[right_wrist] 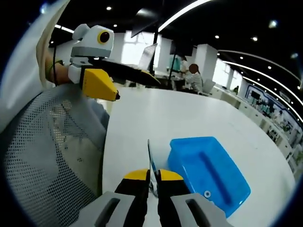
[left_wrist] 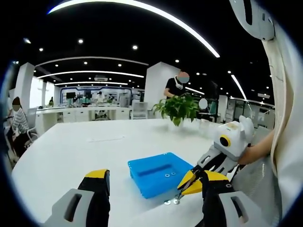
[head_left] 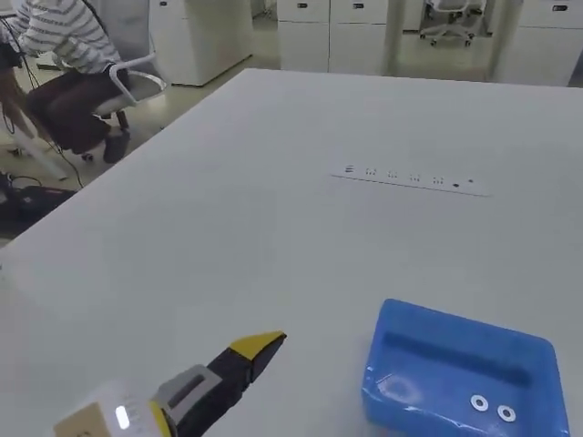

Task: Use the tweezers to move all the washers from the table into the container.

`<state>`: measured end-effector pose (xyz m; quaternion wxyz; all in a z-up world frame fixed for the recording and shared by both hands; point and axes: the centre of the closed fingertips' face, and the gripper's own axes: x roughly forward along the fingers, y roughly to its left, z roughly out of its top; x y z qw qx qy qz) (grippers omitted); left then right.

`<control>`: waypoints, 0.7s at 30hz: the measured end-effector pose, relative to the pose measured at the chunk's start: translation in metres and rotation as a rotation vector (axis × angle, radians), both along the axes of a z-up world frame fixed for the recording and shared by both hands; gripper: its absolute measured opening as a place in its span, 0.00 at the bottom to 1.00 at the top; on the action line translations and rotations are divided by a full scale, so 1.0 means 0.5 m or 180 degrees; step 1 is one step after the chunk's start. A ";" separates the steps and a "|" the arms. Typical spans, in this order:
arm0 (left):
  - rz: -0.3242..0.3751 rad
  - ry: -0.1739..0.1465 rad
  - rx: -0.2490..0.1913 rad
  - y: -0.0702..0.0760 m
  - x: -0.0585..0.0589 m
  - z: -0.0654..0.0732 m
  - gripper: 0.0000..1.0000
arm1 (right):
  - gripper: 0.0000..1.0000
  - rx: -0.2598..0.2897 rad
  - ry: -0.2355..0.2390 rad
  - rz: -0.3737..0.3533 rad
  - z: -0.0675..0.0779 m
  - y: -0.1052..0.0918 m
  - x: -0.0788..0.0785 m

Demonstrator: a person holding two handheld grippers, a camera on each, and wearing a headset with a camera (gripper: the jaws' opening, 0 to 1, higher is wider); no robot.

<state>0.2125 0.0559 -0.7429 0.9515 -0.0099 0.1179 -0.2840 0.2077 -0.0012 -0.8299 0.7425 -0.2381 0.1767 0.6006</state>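
A blue container [head_left: 465,364] stands on the white table [head_left: 273,228] at the front right, with two washers [head_left: 492,408] inside. My left gripper [head_left: 257,350] hovers left of it, open and empty [left_wrist: 152,176]. In the left gripper view two washers [left_wrist: 171,202] lie on the table in front of the container [left_wrist: 151,182]. The tips of the tweezers [left_wrist: 183,188] reach down beside them. My right gripper [right_wrist: 154,175] is shut on the tweezers [right_wrist: 149,153], which point past the near corner of the container [right_wrist: 213,165]. One washer [right_wrist: 207,194] shows inside it.
A white power strip [head_left: 410,177] lies in the table's far middle. A person sits on an office chair [head_left: 64,55] off the table's far left corner. White cabinets [head_left: 328,27] line the back. A potted plant [left_wrist: 177,108] stands at the table's far end.
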 end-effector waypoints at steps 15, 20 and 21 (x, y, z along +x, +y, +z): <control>0.0019 0.0082 0.0064 0.003 0.003 -0.012 0.79 | 0.02 0.0145 0.0322 -0.0229 0.003 -0.015 0.018; 0.0030 0.0087 0.0070 0.004 0.004 -0.013 0.79 | 0.02 0.0147 0.0368 -0.0292 0.003 -0.016 0.022; 0.0029 0.0082 0.0066 0.004 0.003 -0.012 0.79 | 0.02 0.0140 0.0370 -0.0301 0.003 -0.017 0.024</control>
